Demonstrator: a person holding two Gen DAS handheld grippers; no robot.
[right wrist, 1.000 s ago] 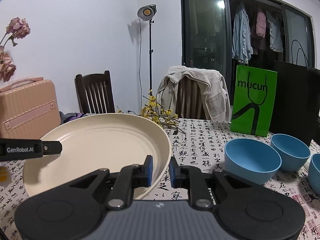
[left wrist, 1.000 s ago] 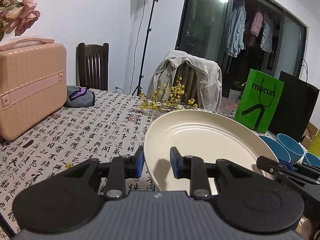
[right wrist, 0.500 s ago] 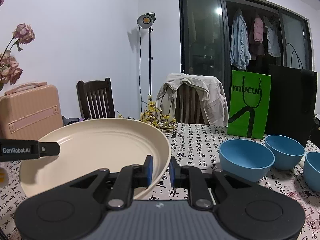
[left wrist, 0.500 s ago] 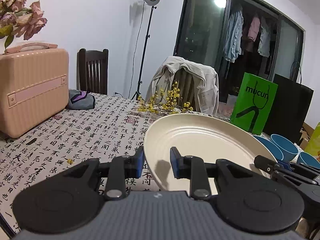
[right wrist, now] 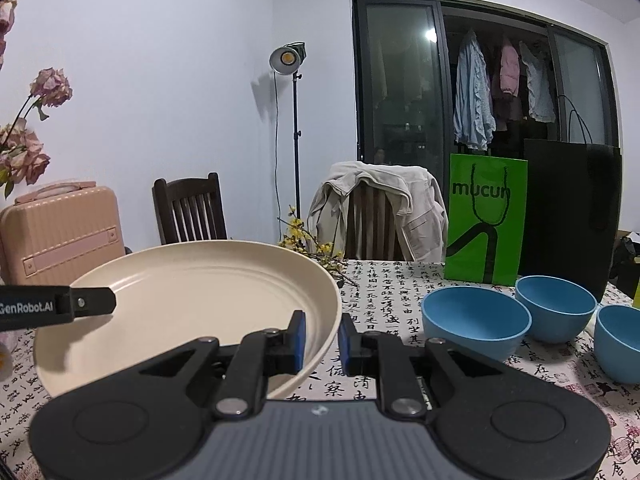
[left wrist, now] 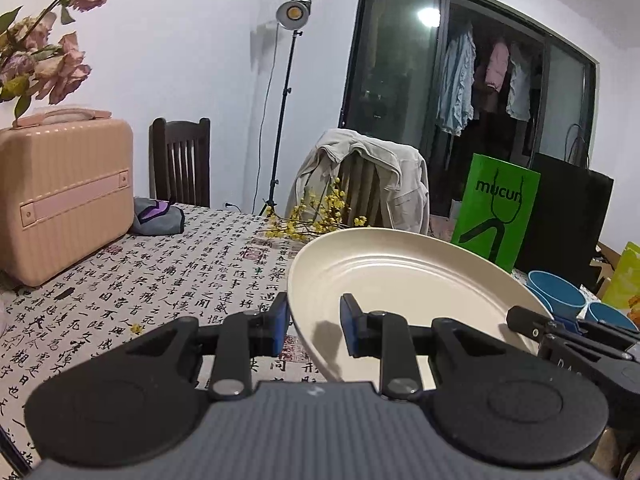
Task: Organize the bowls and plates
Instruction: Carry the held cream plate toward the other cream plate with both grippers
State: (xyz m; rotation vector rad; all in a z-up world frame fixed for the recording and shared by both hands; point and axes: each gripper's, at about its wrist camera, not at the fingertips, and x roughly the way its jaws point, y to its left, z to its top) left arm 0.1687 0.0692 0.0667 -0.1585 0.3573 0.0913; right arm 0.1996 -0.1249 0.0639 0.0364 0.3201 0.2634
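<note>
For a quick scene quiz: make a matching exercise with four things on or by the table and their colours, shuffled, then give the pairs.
Things:
1. plate
2. nearest bowl
3. paper bag marked "mucun"
4. suitcase

Colours:
A. green
B. pink
C. cream
D. blue

Pairs: 1-C, 2-D, 3-A, 4-B

Cream plate (right wrist: 188, 292), blue bowls (right wrist: 476, 320)

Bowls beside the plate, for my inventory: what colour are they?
Blue bowls, plain, no pattern; clearest in the right wrist view.
</note>
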